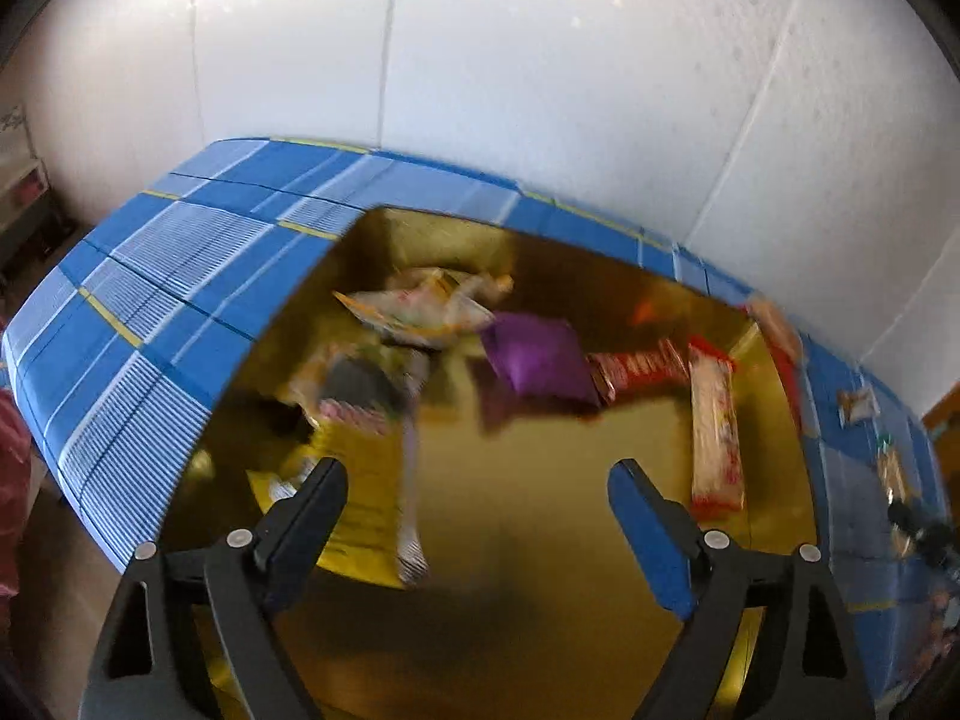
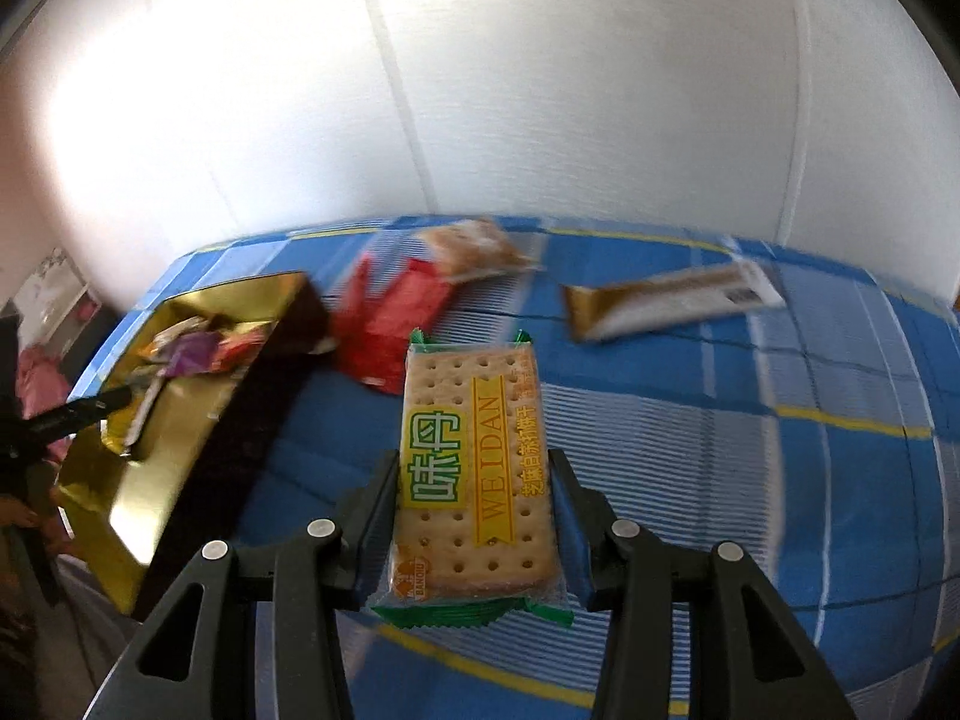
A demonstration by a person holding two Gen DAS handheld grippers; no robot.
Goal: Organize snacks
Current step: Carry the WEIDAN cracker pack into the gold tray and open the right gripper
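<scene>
My left gripper (image 1: pixel 477 468) stands open above a shiny gold box (image 1: pixel 540 540). No packet is between its blue pads. Below it lie a blurred long pale packet (image 1: pixel 411 468) and a yellow packet (image 1: pixel 360 510). Farther in are a purple pouch (image 1: pixel 534 360), a red wrapper (image 1: pixel 636 366), a long red-and-white bar (image 1: pixel 714 432) and a pale bag (image 1: pixel 420 306). My right gripper (image 2: pixel 472 462) is shut on a green-edged cracker packet (image 2: pixel 468 420), held above the blue checked cloth (image 2: pixel 720 450). The gold box (image 2: pixel 162 480) is to its left.
On the cloth beyond the cracker packet lie a red packet (image 2: pixel 390 324), a biscuit packet (image 2: pixel 474 252) and a gold-and-white bar (image 2: pixel 666 300). Small snacks (image 1: pixel 858 405) lie right of the box. A white wall (image 1: pixel 540 60) backs the table, whose edge falls off at the left (image 1: pixel 78 480).
</scene>
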